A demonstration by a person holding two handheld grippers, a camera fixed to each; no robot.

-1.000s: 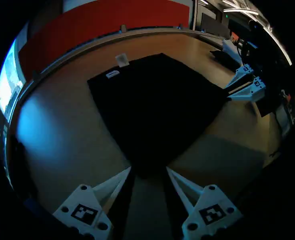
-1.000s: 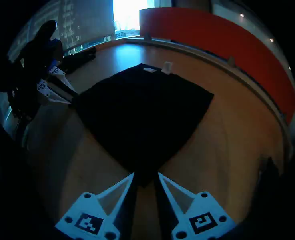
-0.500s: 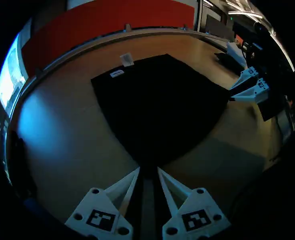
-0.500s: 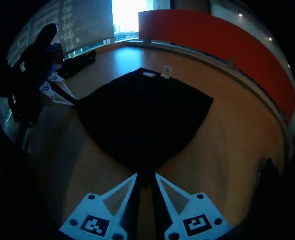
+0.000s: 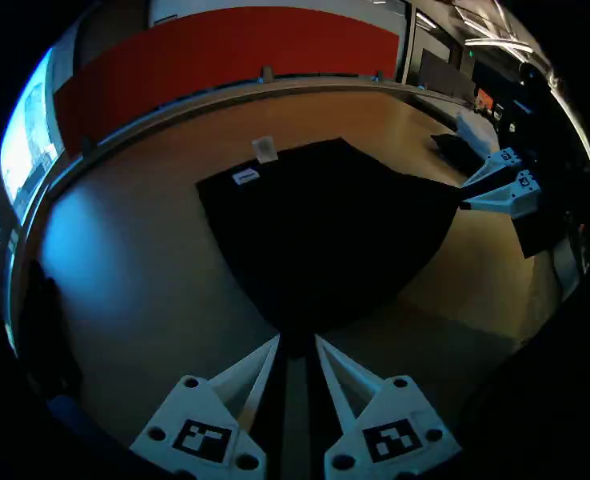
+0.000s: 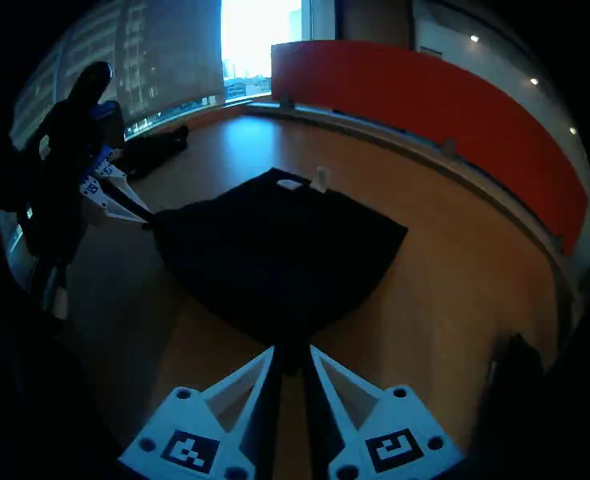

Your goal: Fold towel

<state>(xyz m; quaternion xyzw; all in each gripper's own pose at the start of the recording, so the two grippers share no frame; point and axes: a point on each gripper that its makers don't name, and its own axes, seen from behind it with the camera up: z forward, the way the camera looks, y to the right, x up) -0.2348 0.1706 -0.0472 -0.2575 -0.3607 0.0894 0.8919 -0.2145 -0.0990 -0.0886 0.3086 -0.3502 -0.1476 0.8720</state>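
A black towel (image 5: 331, 220) lies spread on a wooden table (image 5: 135, 264); it also shows in the right gripper view (image 6: 279, 244). My left gripper (image 5: 296, 346) is shut on the towel's near corner, which is lifted off the table. My right gripper (image 6: 293, 356) is shut on another corner, also raised. The right gripper appears in the left gripper view at the far right (image 5: 464, 198), holding its corner. The left gripper appears in the right gripper view at the left (image 6: 145, 220), with a person's dark figure (image 6: 71, 160) behind it.
A small white card (image 5: 264, 149) stands at the towel's far edge, with a white tag (image 5: 246, 177) beside it. A red wall panel (image 5: 215, 56) runs behind the table's raised rim. A bright window (image 6: 259, 40) is ahead in the right gripper view.
The left gripper's fingers have come together on the towel corner. Both held corners have risen, and the towel's near edges have lifted from the table.
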